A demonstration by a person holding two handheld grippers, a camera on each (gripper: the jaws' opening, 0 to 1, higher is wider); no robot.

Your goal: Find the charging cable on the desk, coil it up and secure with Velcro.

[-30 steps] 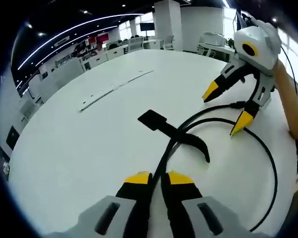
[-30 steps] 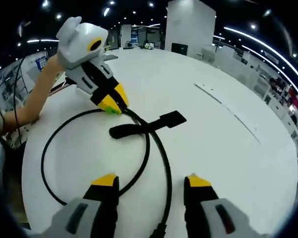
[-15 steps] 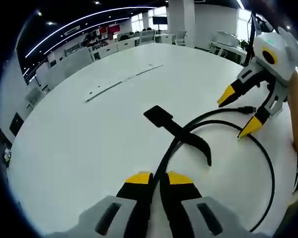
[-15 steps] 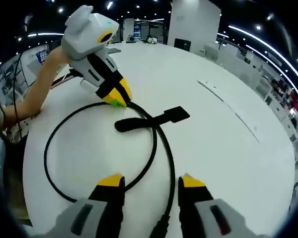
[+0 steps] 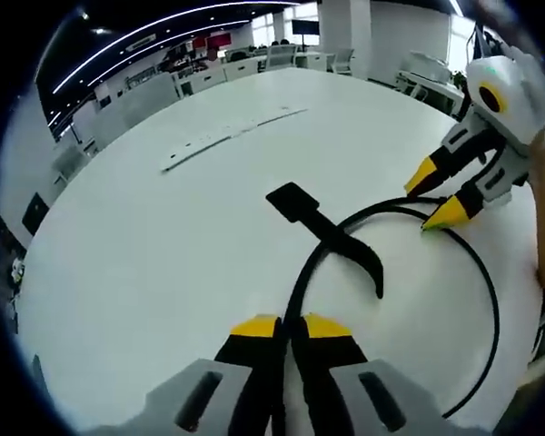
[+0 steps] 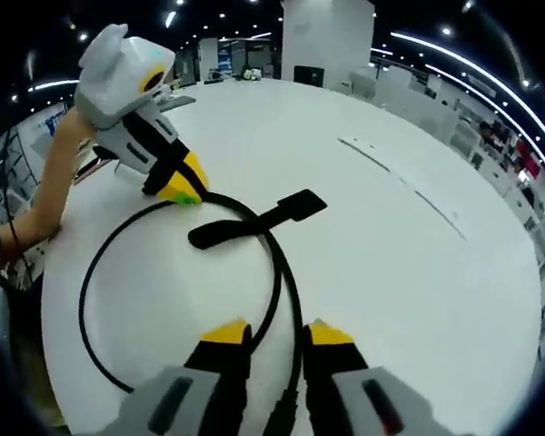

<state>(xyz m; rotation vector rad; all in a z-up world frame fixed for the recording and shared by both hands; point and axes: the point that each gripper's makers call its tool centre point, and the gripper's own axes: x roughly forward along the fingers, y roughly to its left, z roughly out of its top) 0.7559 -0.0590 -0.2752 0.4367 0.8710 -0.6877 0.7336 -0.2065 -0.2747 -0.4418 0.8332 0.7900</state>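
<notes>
Now my left gripper [image 5: 288, 325] and right gripper [image 6: 276, 331] each pinch the smooth black charging cable [image 6: 86, 282], looped round on the matte white desk [image 6: 418, 263] beside its flat Velcro strap [image 6: 254, 221].

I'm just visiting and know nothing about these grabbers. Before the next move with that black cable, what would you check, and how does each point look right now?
1. Left gripper shut on the charging cable: ok, its jaws pinch the cable.
2. Right gripper gripping the cable near its end: cannot tell, the jaws are close around it, but contact is unclear.
3. Cable forms one loop on the desk: ok, a single wide ring.
4. Velcro strap free and within reach: ok, it lies flat across the cable, open.
5. Coil tight enough to strap: not ok, the loop is wide.
</notes>
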